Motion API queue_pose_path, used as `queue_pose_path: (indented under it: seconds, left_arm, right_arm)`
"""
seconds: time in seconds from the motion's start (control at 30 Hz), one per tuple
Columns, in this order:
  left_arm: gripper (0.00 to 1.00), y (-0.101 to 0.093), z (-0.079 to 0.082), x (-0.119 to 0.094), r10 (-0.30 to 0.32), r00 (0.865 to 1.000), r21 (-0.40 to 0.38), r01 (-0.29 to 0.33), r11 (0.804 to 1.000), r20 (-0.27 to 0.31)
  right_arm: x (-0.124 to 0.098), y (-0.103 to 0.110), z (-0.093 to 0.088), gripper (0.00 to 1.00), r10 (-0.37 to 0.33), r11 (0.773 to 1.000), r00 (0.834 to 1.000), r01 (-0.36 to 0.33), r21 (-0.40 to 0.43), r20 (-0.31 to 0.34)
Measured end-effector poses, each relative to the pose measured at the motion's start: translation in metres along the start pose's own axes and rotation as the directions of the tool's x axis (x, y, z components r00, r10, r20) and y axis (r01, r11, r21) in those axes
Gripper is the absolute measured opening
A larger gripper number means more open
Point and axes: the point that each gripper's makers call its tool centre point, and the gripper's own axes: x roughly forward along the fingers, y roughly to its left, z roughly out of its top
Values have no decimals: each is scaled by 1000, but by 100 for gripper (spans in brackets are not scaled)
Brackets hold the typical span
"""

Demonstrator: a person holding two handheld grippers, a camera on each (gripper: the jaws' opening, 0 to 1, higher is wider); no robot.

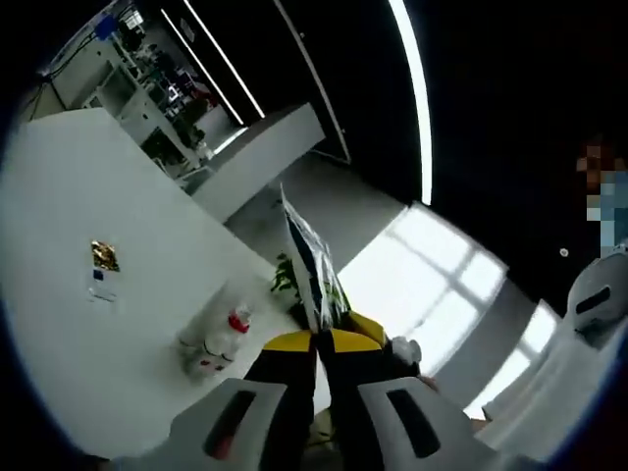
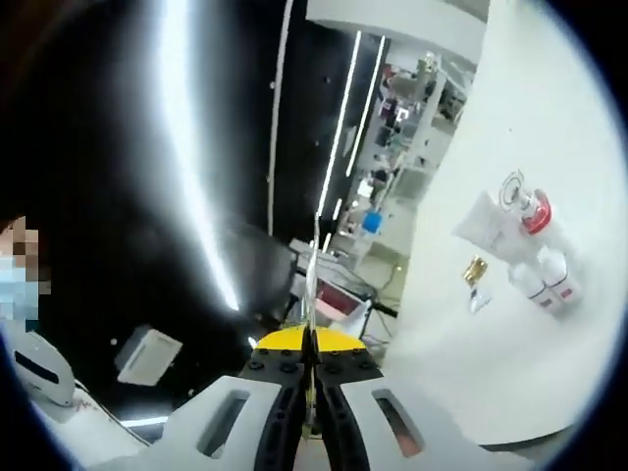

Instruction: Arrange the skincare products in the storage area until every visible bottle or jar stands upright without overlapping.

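1. Left gripper (image 1: pixel 316 339): rising from 6 o'clock of the left gripper view, black jaws with yellow tips pressed shut on a thin flat sachet (image 1: pixel 312 267), glossy, printed in dark, white and green.
2. Sachet standing edge-on, running up toward 12 o'clock from the jaw tips, its upper edge pointed.
3. Lying at 8 o'clock on the smooth white table (image 1: pixel 88 177): a cluster of pale bottles (image 1: pixel 214 339), rounded plastic, one carrying a red cap; touching one another, too blurred to tell upright from tipped.
4. Sitting at 9 o'clock, well apart from the bottles: a small white card (image 1: pixel 103 272) topped with a crinkled gold bit.
5. Right gripper (image 2: pixel 310 353): coming up from 6 o'clock of the right gripper view, yellow-tipped jaws closed on a thin sheet (image 2: pixel 312 294) seen edge-on as a bright sliver; cannot tell what kind.
6. Resting at 3 o'clock on the white table: a soft white tube (image 2: pixel 488 228), a round clear lid, a red cap (image 2: pixel 536 218) and two small white bottles (image 2: pixel 546 280) with red bands, packed close together.
7. Lying just beside them toward 4 o'clock: the gold-topped card, small and blurred.
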Motion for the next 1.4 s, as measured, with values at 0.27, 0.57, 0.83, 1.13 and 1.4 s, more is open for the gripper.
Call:
queue_pose_path:
  seconds: [0.27, 0.57, 0.83, 1.13, 1.4]
  left_arm:
    - [0, 10, -8, 0, 16, 1000, -32, -16, 999, -12]
    - [0, 35, -13, -4, 59, 998, -80, -61, 995, -26]
    - [0, 54, -22, -8, 93, 994, -122, -98, 988, -50]
    - [0, 73, -33, -2, 126, 988, -150, -138, 979, -86]
    - [0, 99, -37, 6, 169, 980, -180, -186, 966, -107]
  right_arm:
    - [-9, -12, -6, 8, -39, 989, 999, 36, -141, -16]
    - [-7, -12, -21, 41, -47, 961, 994, 19, -277, -97]
    - [-3, -22, -44, 68, -110, 912, 969, 11, -411, -219]
    - [-6, -44, -51, 87, -191, 876, 944, 40, -480, -270]
    - [-15, -66, -49, 99, -274, 837, 919, 82, -542, -285]
